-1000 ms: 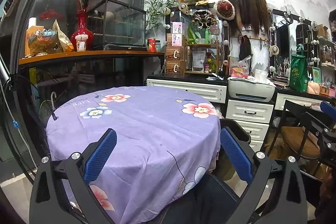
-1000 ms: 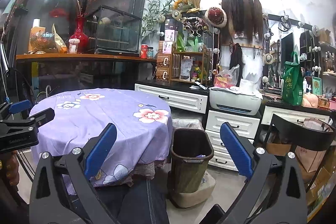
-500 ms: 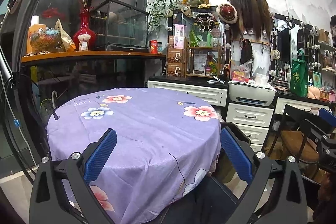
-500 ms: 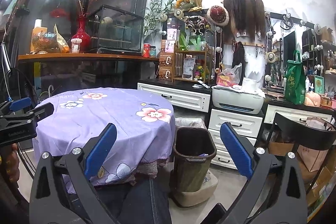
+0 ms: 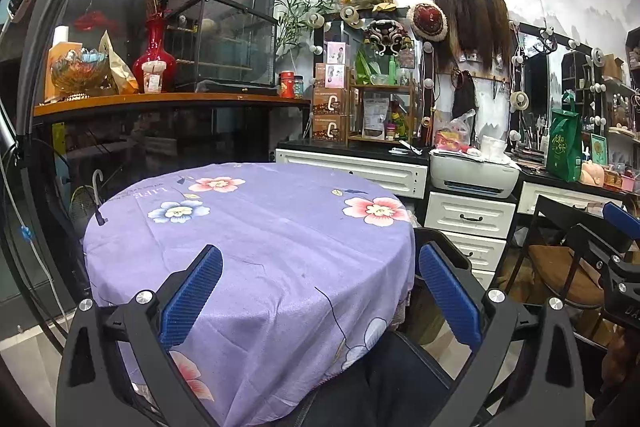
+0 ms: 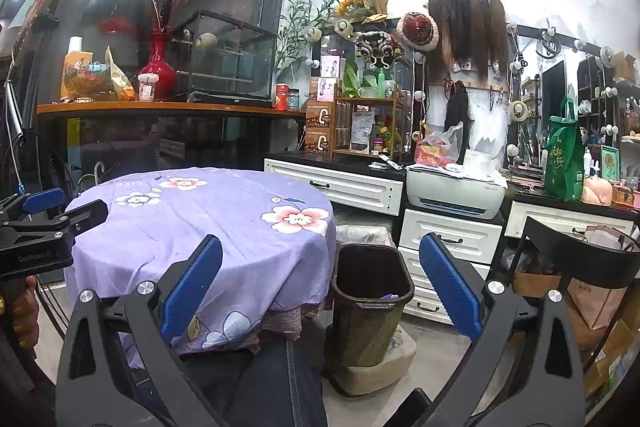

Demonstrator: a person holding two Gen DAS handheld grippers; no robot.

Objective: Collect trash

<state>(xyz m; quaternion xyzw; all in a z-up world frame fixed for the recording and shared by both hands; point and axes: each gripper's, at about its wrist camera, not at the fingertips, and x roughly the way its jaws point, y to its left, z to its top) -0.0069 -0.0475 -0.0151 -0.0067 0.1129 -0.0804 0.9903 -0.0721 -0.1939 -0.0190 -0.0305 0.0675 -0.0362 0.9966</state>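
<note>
The brown trash bin (image 6: 370, 303) is stood upright, mouth upward; both grippers (image 5: 320, 291) (image 6: 320, 291) are held wide apart, empty; "LIFE" is read on the tablecloth (image 5: 248, 247)

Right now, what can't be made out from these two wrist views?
- Trash bin contents: right wrist view, the rim hides all but a purplish scrap.
- Same bin in the left wrist view: almost wholly behind the purple tablecloth and a finger of the left hand-held gripper.
- Floor under the table: hidden by the cloth in both views.
- Right hand-held gripper: open and holding nothing, like the left.
</note>
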